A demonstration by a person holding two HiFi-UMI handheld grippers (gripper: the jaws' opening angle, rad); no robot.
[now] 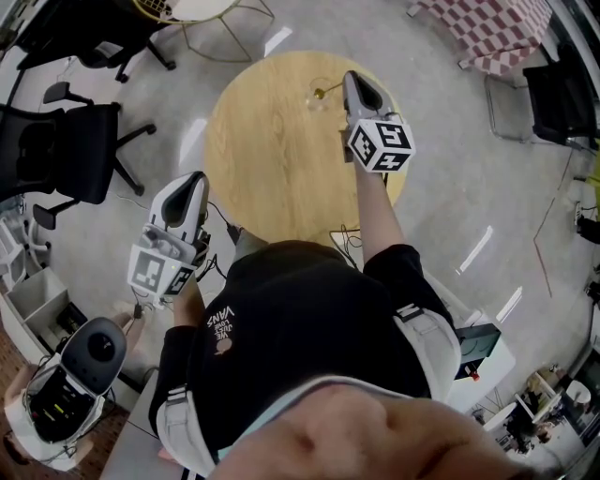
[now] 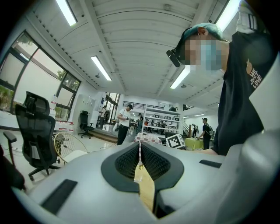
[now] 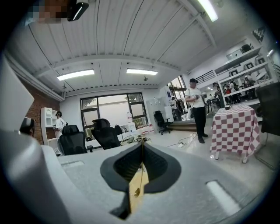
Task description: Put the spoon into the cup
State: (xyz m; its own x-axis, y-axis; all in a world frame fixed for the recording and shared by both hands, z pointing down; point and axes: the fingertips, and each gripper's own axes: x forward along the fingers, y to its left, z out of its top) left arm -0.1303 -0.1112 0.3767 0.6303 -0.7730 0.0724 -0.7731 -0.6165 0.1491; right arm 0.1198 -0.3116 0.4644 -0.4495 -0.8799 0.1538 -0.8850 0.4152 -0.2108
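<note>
Nearest, the person's black shirt point(image 1: 300, 319) carries pale print that looks like "VANS"; the smaller lines beside it are too small to read surely, though the left gripper view shows one word as "LOVE". Just left of the shirt, the left hand-held gripper point(image 1: 194, 180) hangs over the grey floor point(image 1: 450, 216), off the near left edge of the round wooden table point(image 1: 272, 159). Its jaws are pressed together with nothing between them. Its cube bears black-and-white square markers and no writing. Farther on, the right hand-held gripper point(image 1: 353, 79) reaches over the far right part of the table, its jaws closed on the thin gold spoon point(image 1: 328, 90). The spoon sticks out leftward from the jaw tips. Its free end is at the clear cup point(image 1: 314, 97), which stands on the far part of the table; whether that end is inside the cup cannot be told. A black office chair point(image 1: 56, 150) stands well left of the table, and a red-and-white checked cloth point(image 1: 492, 28) lies at the far right.
</note>
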